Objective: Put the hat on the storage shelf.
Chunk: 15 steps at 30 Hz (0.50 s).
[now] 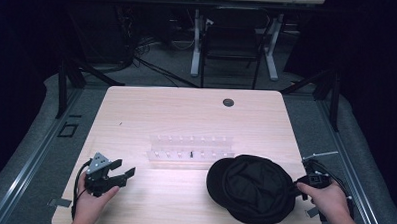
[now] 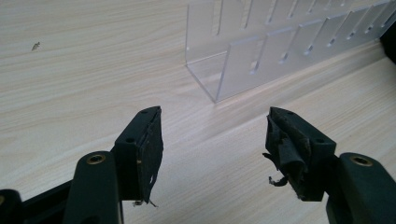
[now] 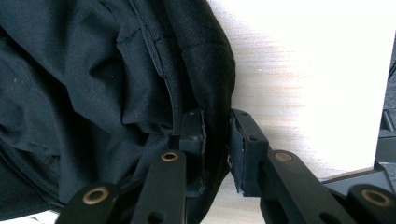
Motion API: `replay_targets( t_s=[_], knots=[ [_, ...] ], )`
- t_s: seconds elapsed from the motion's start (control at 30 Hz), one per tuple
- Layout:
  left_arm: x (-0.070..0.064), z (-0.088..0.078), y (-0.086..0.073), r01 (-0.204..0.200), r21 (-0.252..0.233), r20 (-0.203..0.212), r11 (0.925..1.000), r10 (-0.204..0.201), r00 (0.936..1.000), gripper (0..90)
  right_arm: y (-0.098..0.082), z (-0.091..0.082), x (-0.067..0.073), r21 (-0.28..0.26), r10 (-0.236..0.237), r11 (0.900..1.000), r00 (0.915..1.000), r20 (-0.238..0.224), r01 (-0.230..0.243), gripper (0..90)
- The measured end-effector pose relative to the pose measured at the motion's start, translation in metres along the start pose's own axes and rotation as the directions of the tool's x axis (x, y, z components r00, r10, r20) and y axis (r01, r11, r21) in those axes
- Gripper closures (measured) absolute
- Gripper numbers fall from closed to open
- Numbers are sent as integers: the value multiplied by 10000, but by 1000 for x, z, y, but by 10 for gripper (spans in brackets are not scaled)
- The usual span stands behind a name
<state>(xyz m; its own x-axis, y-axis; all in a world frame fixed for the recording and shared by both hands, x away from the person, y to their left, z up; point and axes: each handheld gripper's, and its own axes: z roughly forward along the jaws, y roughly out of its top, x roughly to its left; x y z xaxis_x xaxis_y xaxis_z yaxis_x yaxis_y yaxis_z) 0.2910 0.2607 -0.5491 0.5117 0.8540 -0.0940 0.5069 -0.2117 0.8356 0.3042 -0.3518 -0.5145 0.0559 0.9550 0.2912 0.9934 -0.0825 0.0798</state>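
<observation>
A black fabric cap (image 1: 256,189) lies on the wooden table (image 1: 186,111) at the front right, crumpled with its inside up. My right gripper (image 1: 296,188) comes in from the table's right edge. In the right gripper view the cap's rim (image 3: 217,93) runs between the two jaws of my right gripper (image 3: 217,119), and both pads press on the fabric. My left gripper (image 1: 124,168) rests at the front left, held by a hand, its jaws wide apart. In the left gripper view nothing but bare wood lies between the worn pads of my left gripper (image 2: 215,116).
A clear acrylic rack (image 1: 190,151) with slots stands across the table's middle; its near corner (image 2: 215,88) is just ahead of the left jaws. A dark round grommet (image 1: 228,102) sits near the far edge. A black chair (image 1: 231,43) stands beyond the table.
</observation>
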Motion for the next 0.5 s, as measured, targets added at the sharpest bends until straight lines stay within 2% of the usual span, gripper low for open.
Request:
replay_targets(
  t_s=[0.03, 0.07, 0.1, 0.23, 0.27, 0.43, 0.5],
  knots=[
    [0, 0, 0, 1, -3, 1, 10000, -1, 10000, 368, 0, 0, 1, -21, 66, 10000, 10000, 28, -66, 783],
    [0, 0, 0, -22, 0, 2, 10000, 22, 10000, 368, 0, -1, 1, 173, 52, 9998, 10000, -79, -51, 792],
    [0, 0, 0, -22, -2, 1, 10000, 22, 10000, 368, 0, 0, 1, 53, -86, 9999, 10000, -39, 86, 799],
    [0, 0, 0, 13, -2, 10, 10000, -13, 10000, 368, 2, -1, 2, 222, -173, 9996, 9998, -27, 174, 826],
    [0, 0, 0, 17, -5, 7, 10000, -17, 10000, 368, 2, -2, 3, 245, -26, 9997, 9999, -99, 29, 836],
    [0, 0, 0, -10, 5, 16, 10000, 10, 10000, 368, 2, -7, 5, 140, -168, 9998, 9995, -263, 172, 862],
    [0, 0, 0, -11, 3, 12, 10000, 11, 10000, 368, 3, -10, 6, 357, -331, 9988, 9993, -160, 337, 867]
  ],
)
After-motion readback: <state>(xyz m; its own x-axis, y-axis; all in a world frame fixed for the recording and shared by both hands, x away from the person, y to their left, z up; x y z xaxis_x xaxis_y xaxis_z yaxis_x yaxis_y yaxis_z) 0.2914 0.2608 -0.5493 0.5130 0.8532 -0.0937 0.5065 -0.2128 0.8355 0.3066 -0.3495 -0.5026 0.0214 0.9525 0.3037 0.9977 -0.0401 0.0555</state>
